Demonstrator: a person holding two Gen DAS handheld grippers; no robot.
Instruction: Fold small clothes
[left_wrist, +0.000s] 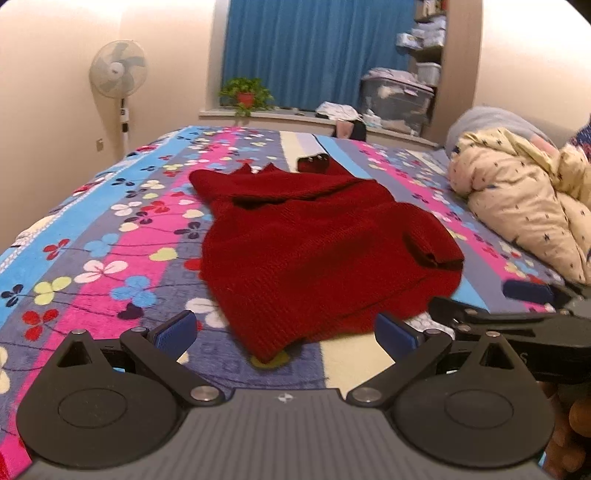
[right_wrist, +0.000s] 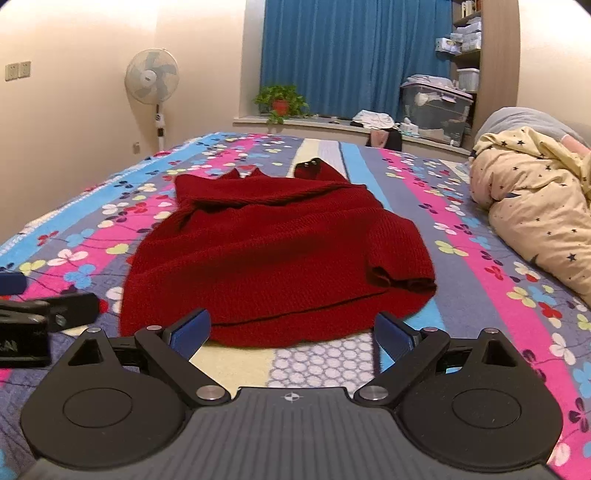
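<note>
A dark red knit sweater (left_wrist: 303, 243) lies on the flowered bedspread (left_wrist: 110, 229), its hem toward me and both sleeves folded in over the body. My left gripper (left_wrist: 286, 332) is open and empty, just short of the hem's left corner. The sweater also shows in the right wrist view (right_wrist: 280, 254). My right gripper (right_wrist: 291, 334) is open and empty, just short of the middle of the hem. Each gripper shows at the edge of the other's view: the right one (left_wrist: 517, 306) and the left one (right_wrist: 33, 317).
A cream star-print duvet (left_wrist: 524, 206) is bunched at the right side of the bed (right_wrist: 461, 236). A standing fan (left_wrist: 118, 77) is by the left wall. A potted plant (left_wrist: 245, 96) and storage boxes (left_wrist: 397, 99) stand on the window ledge before blue curtains.
</note>
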